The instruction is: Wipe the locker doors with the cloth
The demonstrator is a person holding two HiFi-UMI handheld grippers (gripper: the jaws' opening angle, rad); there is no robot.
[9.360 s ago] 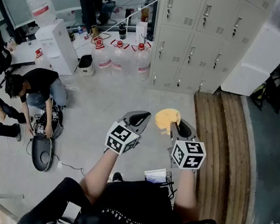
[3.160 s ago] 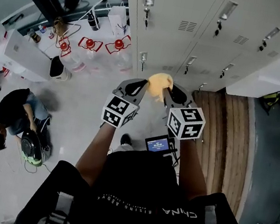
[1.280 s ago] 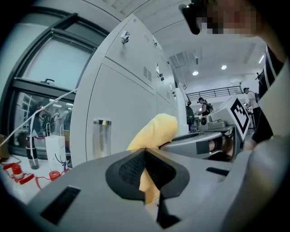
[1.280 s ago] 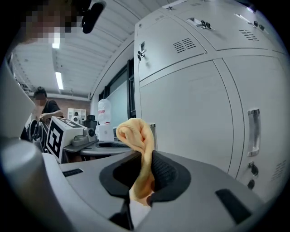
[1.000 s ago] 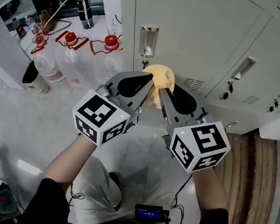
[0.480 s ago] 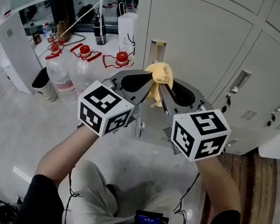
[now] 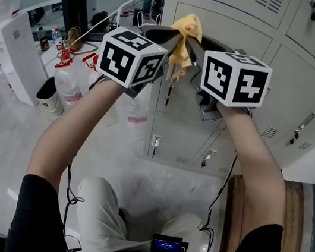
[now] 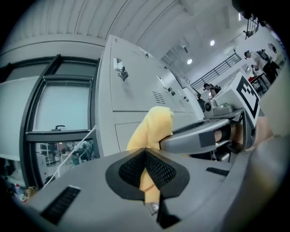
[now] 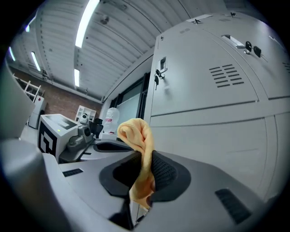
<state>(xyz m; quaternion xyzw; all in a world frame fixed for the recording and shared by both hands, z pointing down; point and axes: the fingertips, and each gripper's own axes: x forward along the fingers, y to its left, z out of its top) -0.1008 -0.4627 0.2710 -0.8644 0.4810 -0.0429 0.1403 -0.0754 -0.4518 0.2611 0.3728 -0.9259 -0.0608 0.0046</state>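
Note:
A crumpled yellow cloth (image 7: 185, 32) is pinched from both sides, held up close to the grey locker doors (image 7: 230, 126). My left gripper (image 7: 164, 35) is shut on its left part and my right gripper (image 7: 206, 44) on its right part. In the left gripper view the cloth (image 8: 153, 129) bulges above the shut jaws of the left gripper (image 8: 146, 157), with the locker door (image 8: 131, 90) behind it. The right gripper view has the cloth (image 9: 138, 136) rising out of the right gripper (image 9: 146, 164), before a vented locker door (image 9: 213, 127). I cannot tell whether cloth and door touch.
A key latch (image 7: 169, 85) hangs on the door just below the cloth. Large water bottles (image 7: 65, 85), a dark bin (image 7: 46, 94) and a white cabinet (image 7: 12, 45) stand on the floor to the left. A wooden platform (image 7: 236, 193) lies at the lockers' foot on the right.
The person has walked up to the lockers. Over the last second both grippers, shut on the cloth, have risen from the lower doors to a higher door.

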